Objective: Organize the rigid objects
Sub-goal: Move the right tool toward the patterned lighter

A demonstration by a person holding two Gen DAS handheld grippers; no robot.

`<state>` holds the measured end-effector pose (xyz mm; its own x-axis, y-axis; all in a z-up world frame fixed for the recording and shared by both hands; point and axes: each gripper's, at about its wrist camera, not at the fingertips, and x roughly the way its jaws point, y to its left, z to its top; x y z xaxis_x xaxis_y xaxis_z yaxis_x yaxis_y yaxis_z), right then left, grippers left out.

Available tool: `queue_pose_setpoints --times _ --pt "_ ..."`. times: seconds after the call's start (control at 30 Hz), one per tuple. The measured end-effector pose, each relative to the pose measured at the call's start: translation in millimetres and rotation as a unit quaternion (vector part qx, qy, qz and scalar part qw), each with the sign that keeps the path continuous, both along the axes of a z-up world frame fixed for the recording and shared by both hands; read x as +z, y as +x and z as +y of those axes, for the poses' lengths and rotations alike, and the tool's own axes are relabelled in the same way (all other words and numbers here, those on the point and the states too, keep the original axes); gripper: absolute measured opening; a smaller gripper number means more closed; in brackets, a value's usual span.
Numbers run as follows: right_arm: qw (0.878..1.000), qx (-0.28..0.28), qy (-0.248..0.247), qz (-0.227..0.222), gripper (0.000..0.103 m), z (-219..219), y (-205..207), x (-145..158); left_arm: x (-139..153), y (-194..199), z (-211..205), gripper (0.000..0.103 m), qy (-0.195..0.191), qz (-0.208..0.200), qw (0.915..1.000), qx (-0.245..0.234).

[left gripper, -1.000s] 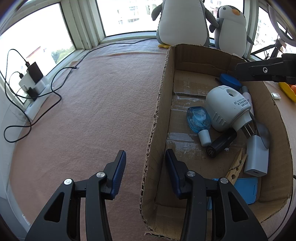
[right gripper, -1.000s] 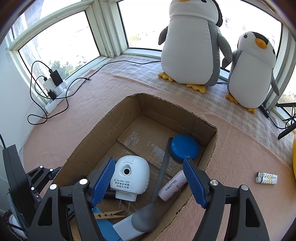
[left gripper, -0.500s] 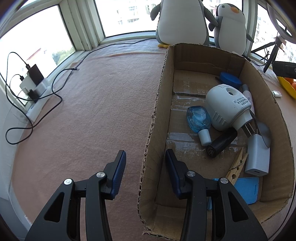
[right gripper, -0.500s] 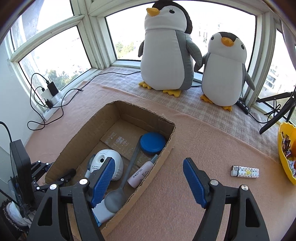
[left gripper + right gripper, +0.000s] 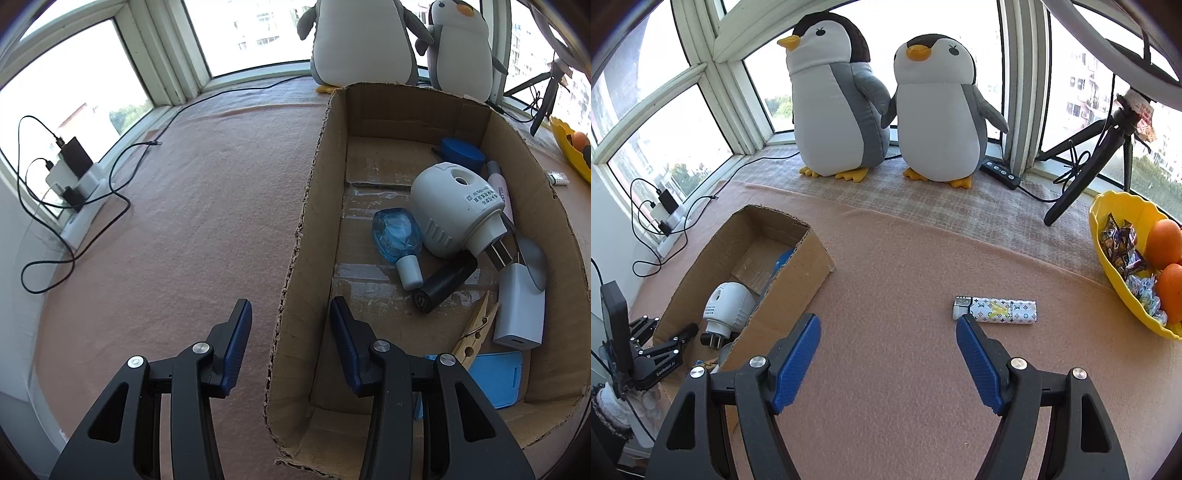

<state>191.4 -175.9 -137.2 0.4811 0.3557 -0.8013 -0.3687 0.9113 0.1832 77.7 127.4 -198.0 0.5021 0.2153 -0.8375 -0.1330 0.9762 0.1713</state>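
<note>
The lighter [image 5: 995, 311] lies flat on the cloth, right of the box [image 5: 783, 275], just past your right gripper [image 5: 888, 363] — jaws wide apart, empty. It looks light, stiff and slick; pinch across its middle. Your left gripper [image 5: 291, 341] straddles the box wall, open.

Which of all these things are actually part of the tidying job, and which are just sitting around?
Part of the job: cardboard box, patterned lighter, white plug-in device, blue bottle, clothespin.

Just lying about: two plush penguins, yellow fruit bowl, tripod, chargers by the window.
</note>
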Motion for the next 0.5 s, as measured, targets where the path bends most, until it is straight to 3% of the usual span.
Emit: queue_pose_setpoints --times 0.23,0.5 --pt "1.000 -0.002 0.006 0.025 0.072 -33.7 30.3 -19.1 -0.2 1.5 -3.5 0.043 0.016 0.004 0.9999 0.003" --pt "0.998 0.017 -0.011 0.054 0.072 -41.5 64.0 -45.2 0.0 1.4 -5.4 0.043 0.022 0.004 0.9997 0.008"
